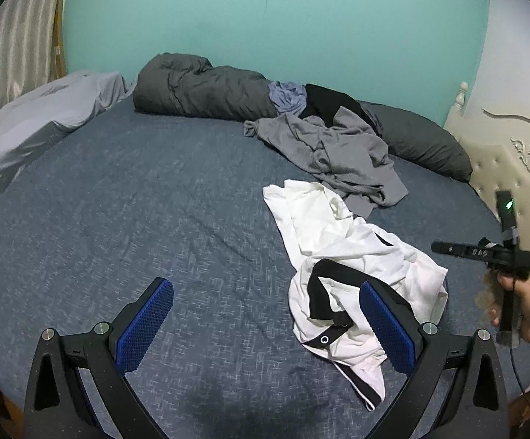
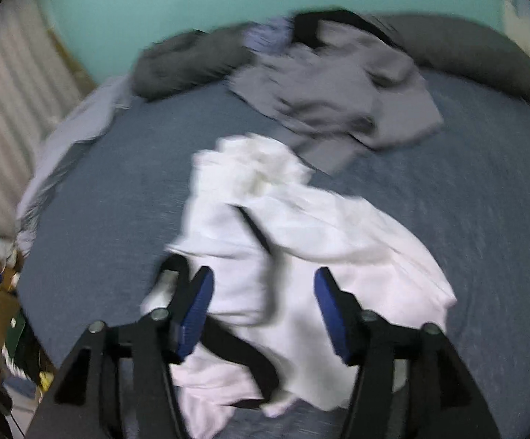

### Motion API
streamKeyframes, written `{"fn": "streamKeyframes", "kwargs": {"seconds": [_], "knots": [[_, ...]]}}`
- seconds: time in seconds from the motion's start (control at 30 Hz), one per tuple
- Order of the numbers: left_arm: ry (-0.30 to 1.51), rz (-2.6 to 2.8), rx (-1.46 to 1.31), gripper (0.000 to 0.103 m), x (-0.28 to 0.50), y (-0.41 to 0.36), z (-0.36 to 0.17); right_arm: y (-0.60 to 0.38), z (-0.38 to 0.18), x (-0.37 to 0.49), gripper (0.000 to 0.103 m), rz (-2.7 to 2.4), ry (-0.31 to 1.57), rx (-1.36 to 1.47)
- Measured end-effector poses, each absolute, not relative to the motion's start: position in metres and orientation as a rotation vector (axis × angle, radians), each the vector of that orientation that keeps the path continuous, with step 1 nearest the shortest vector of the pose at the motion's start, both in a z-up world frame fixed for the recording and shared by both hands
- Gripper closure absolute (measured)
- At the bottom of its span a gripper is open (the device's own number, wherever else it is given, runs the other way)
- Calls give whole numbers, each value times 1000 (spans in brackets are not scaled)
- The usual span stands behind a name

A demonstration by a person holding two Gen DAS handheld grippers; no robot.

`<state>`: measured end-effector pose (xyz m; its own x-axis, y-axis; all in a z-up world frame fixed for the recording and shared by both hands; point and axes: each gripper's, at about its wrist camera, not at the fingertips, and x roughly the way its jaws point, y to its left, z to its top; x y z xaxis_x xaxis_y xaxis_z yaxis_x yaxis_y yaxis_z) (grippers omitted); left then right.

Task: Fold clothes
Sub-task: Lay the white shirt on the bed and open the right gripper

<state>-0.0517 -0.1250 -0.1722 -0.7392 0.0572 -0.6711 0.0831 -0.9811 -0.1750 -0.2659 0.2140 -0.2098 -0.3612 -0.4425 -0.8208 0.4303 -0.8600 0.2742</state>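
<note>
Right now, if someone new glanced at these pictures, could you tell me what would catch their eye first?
The crumpled white garment with black trim stands out most, lying on the blue bed sheet just ahead of both open grippers. Behind it sprawls a rumpled grey garment, in front of the dark grey duvet bunched along the turquoise wall.

A crumpled white garment with black trim (image 1: 342,256) is spread on the blue-grey bedsheet (image 1: 137,212) at lower right of the left wrist frame. Directly behind it, touching its far edge, a rumpled grey sweatshirt (image 1: 338,153) is laid. A rolled dark grey duvet (image 1: 199,89) is set along the wall at upper centre, and a dark grey pillow (image 1: 422,142) is placed at upper right.
</note>
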Motion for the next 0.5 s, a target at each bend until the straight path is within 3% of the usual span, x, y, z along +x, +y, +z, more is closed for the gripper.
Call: {"fn": "streamKeyframes", "kwargs": {"seconds": [0.33, 0.5], "knots": [[253, -2910, 1181, 0, -80, -109, -199, 259, -295, -289, 35, -2209, -198, 1548], [244, -2905, 1213, 0, -91, -103, -211, 238, -309, -286, 35, -2181, -148, 1538]]}}
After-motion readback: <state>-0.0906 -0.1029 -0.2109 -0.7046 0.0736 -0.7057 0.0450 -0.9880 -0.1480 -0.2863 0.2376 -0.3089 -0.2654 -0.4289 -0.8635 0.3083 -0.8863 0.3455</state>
